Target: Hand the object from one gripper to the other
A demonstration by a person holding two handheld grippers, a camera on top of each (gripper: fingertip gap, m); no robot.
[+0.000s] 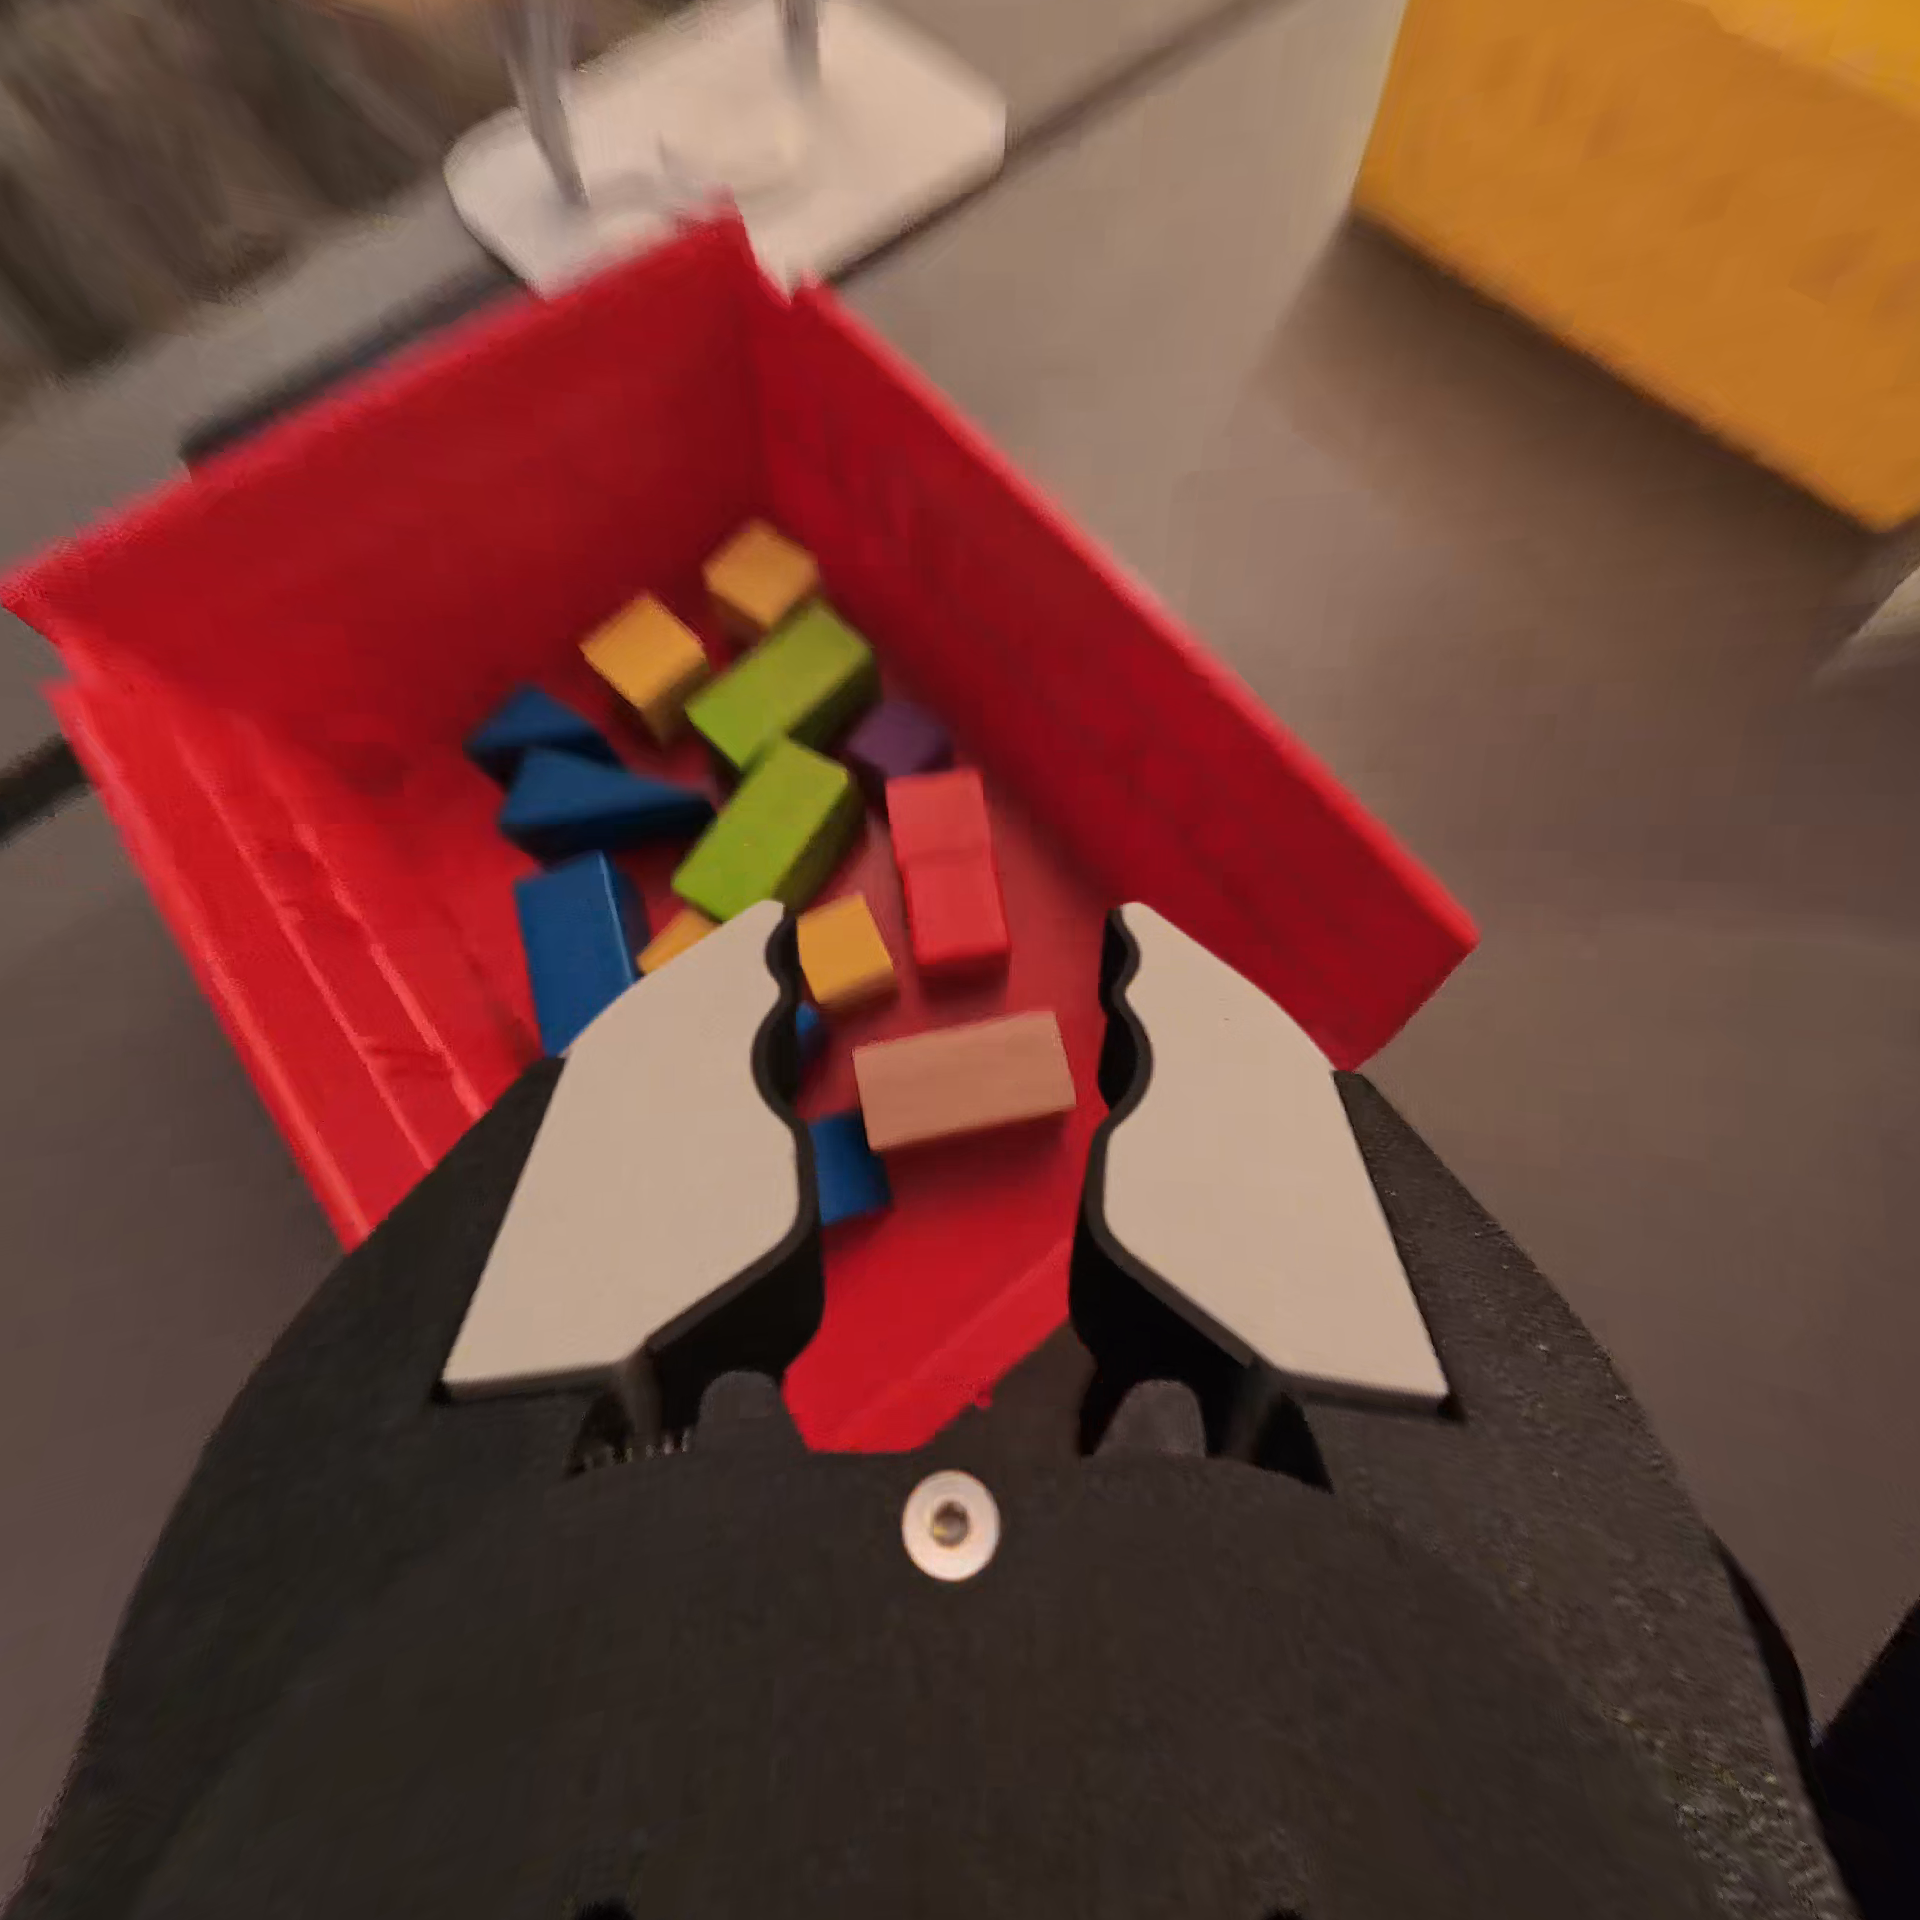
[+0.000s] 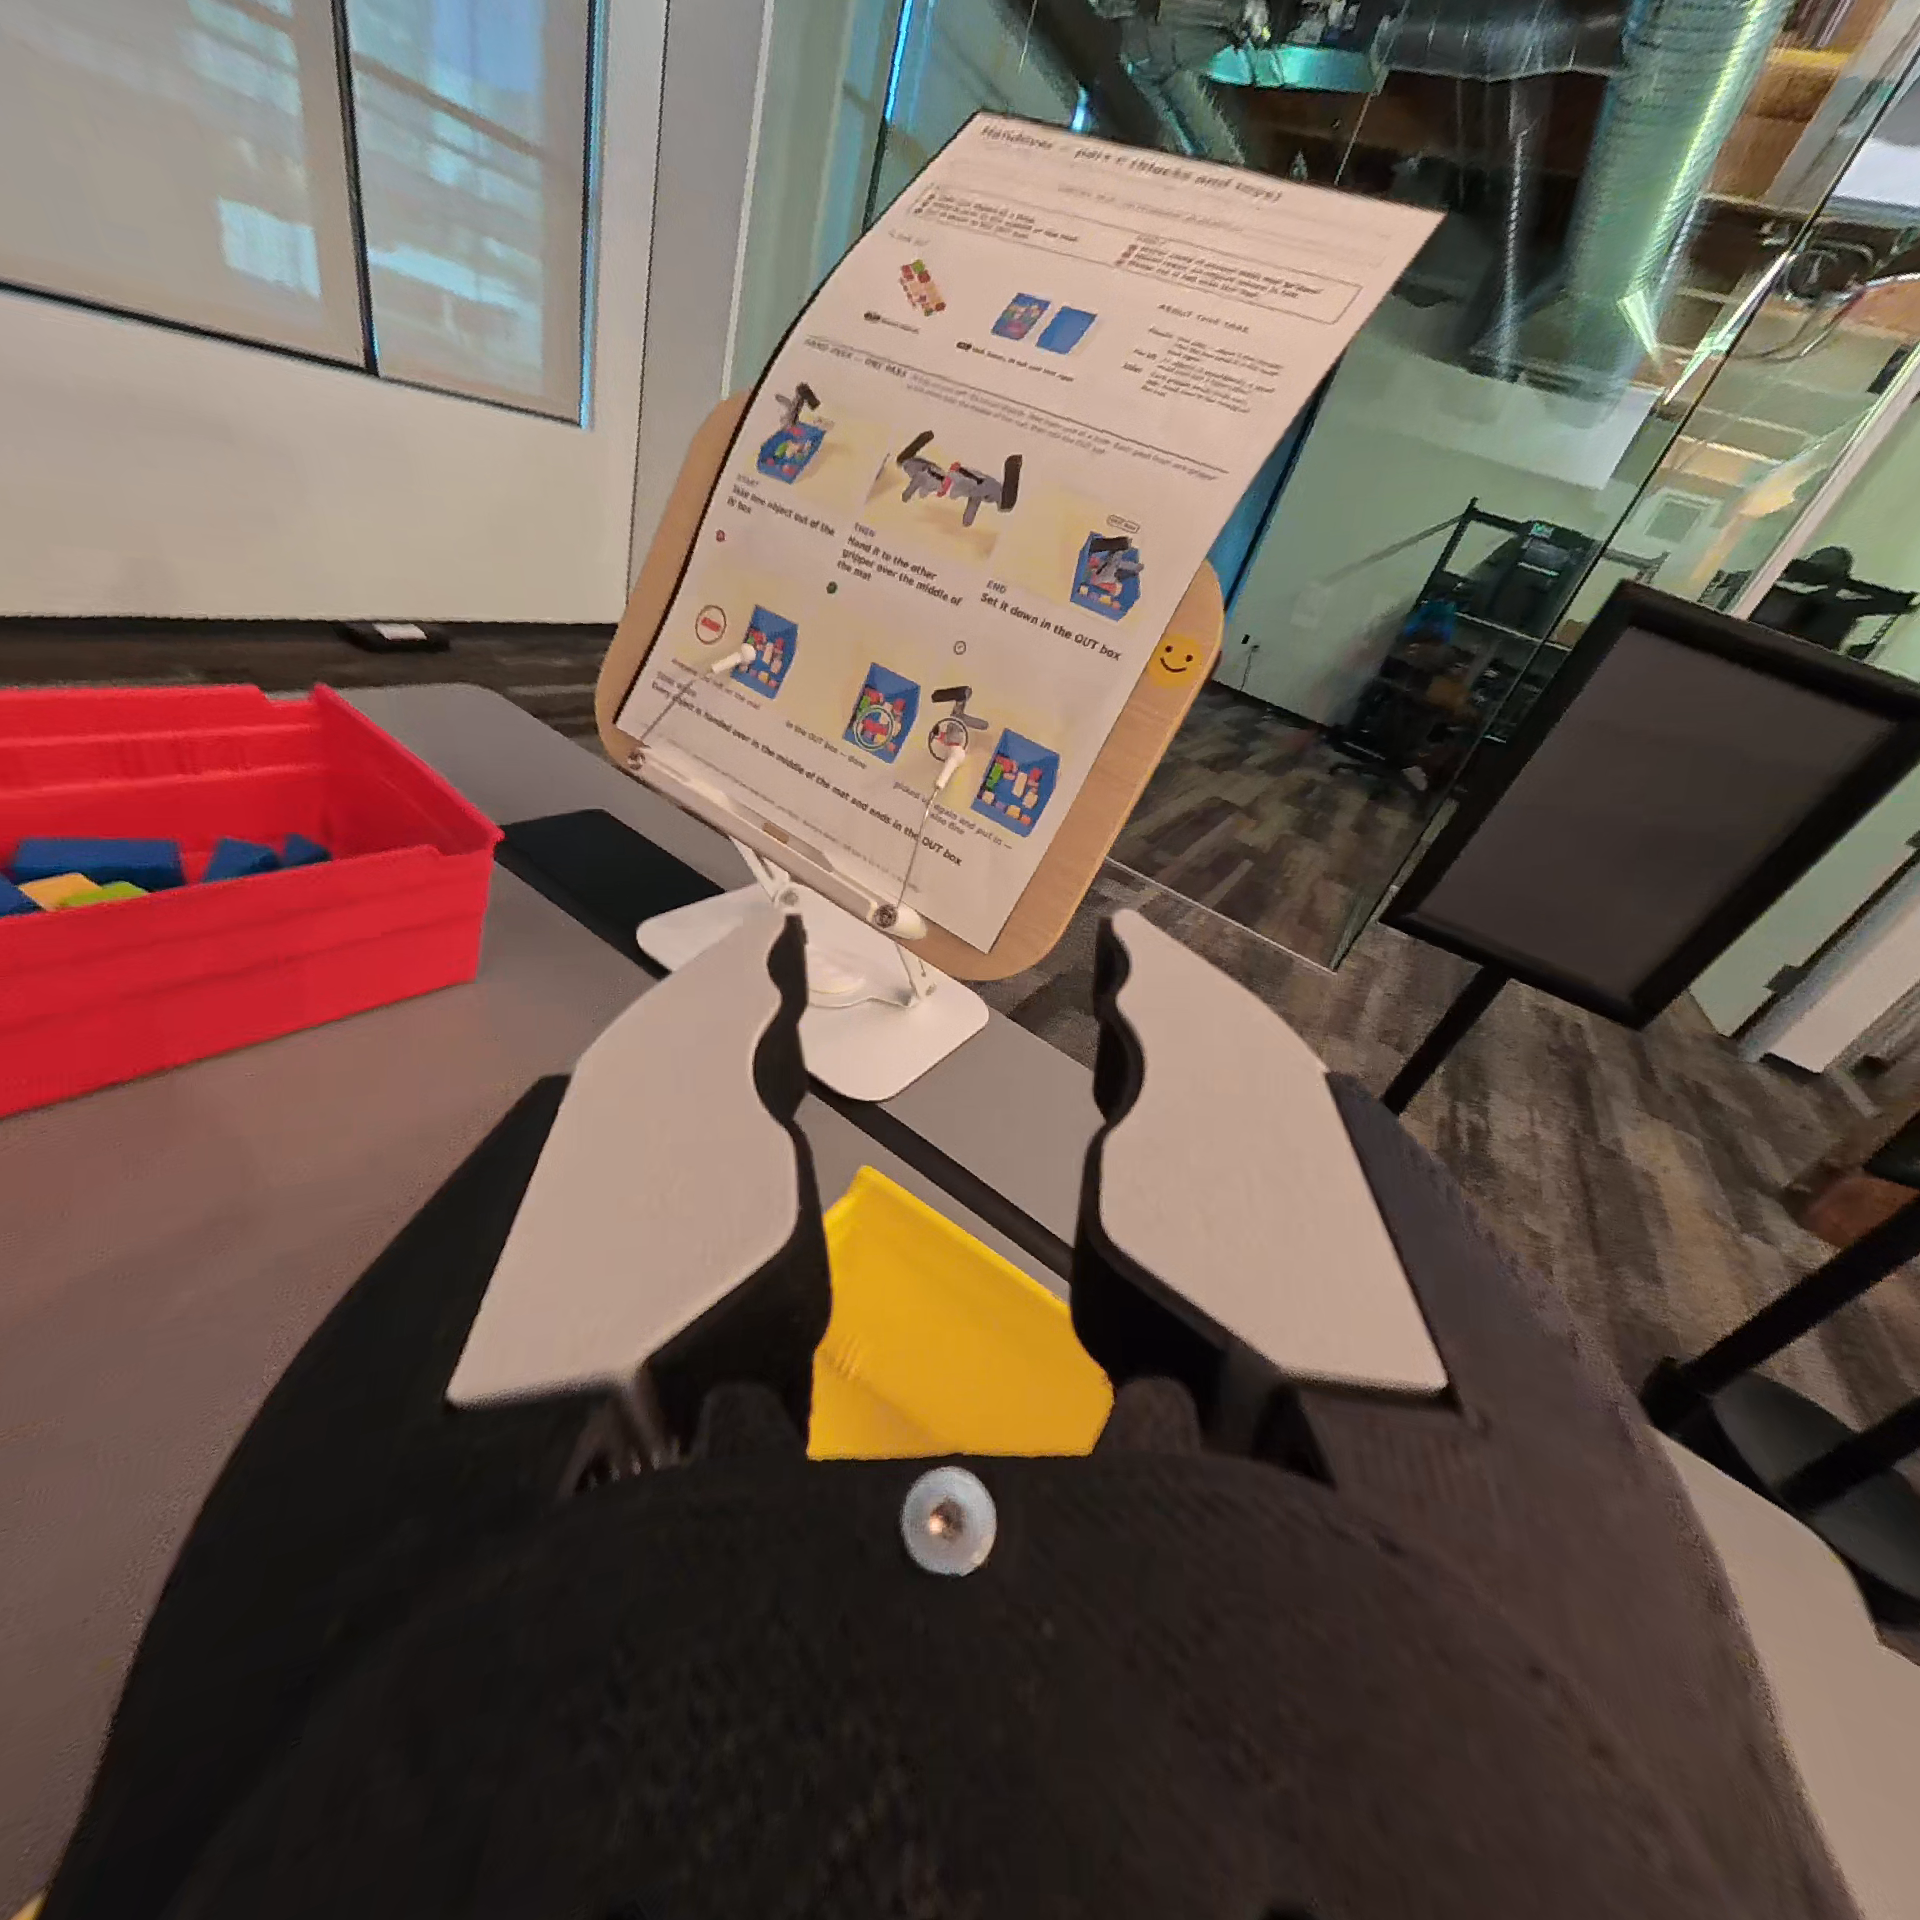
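Instruction sheet on white stand; black signboard.

A grey table carries a red bin, a yellow bin — and a white-based document stand.

My left gripper hangs over the red bin with its fingers spread wide, nothing between them. Down in the bin is a jumble of blocks: a tan block right below the gap, a red one, two green ones, some orange cubes, blue wedges. A yellow box sits off to the right. Picture's pretty blurry.
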